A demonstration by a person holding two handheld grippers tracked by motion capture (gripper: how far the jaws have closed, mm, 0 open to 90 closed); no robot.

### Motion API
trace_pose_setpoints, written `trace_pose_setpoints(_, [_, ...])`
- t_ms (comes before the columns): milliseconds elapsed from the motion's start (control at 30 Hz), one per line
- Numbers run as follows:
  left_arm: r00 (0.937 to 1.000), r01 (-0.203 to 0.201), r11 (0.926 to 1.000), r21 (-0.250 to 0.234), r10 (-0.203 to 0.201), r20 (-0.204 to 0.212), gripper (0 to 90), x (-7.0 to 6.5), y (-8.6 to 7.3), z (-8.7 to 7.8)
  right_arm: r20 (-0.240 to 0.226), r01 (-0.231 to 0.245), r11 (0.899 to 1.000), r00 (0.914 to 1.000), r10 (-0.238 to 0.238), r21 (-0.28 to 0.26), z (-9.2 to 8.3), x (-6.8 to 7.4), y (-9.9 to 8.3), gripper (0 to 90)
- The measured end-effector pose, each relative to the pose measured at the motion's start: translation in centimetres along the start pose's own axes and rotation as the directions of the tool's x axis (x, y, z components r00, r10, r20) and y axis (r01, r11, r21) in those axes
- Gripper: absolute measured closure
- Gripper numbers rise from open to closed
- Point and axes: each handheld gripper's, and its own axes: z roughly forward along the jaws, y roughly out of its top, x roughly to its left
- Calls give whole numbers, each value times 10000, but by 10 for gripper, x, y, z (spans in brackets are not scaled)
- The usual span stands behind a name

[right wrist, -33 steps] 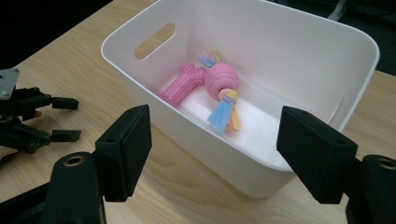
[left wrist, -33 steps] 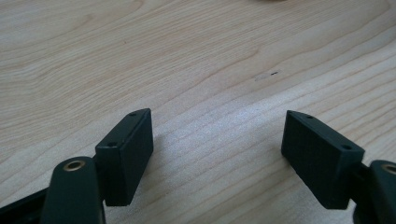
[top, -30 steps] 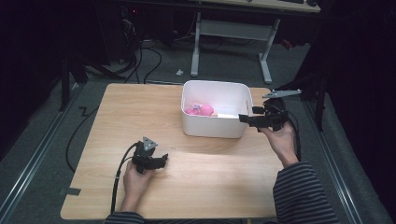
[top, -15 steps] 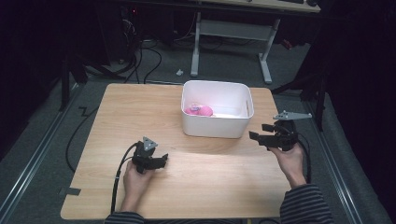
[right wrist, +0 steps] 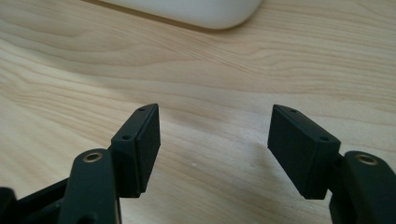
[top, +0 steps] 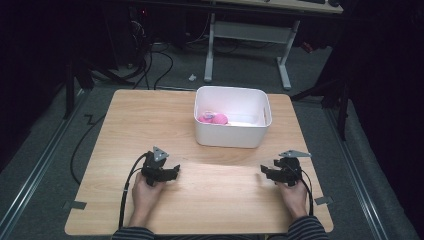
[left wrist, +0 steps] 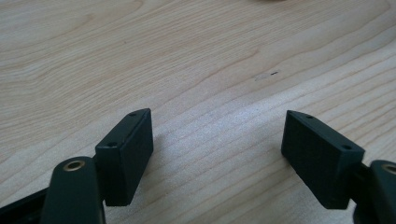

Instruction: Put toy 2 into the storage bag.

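both grippers rested low on the wooden surface (top: 220, 200), well short of the white bin (top: 233, 120). the left gripper (left wrist: 217, 140) stood apart and empty. the right gripper (right wrist: 215, 135) also gaped with nothing between, having just been closing.

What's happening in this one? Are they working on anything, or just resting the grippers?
A person rests both hands on the wooden table, a gripper in each. The left gripper lies with its jaws open over bare wood. The right gripper has just closed its jaws a little, but they stand apart with nothing between them. A white bin sits at the far side of the table with pink items inside. Neither gripper touches the bin.
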Motion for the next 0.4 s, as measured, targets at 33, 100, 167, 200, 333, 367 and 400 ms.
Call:
trace_pose_setpoints(33, [10000, -2, 10000, 3, 2, 1, 256, 0, 0, 0, 73, -11, 10000, 10000, 12, -51, 3, 0, -2, 340])
trace_pose_setpoints(100, [10000, 2, 10000, -2, -2, 1, 256, 0, 0, 0, 441, 315, 9994, 9986, -308, -165, 8, 0, -7, 333])
trace_pose_setpoints(167, [10000, -1, 10000, 1, 1, -2, 256, 0, 0, 0, 664, 640, 9972, 9959, -613, -393, 10, 3, -11, 320])
trace_pose_setpoints(200, [10000, 1, 10000, -1, -1, -4, 256, 0, 0, 0, 742, 747, 9966, 9946, -719, -357, 10, 4, -11, 317])
trace_pose_setpoints(333, [10000, -3, 10000, 6, 3, -8, 255, 0, 0, 0, 883, 736, 9968, 9936, -707, -299, 10, 5, -11, 293])
trace_pose_setpoints(367, [10000, -6, 10000, 7, 6, -8, 256, 0, 0, 0, 900, 731, 9969, 9935, -702, -298, 10, 5, -11, 290])
trace_pose_setpoints(400, [10000, -4, 10000, 7, 4, -8, 256, 0, 0, 0, 921, 683, 9972, 9936, -653, -291, 10, 5, -11, 282])
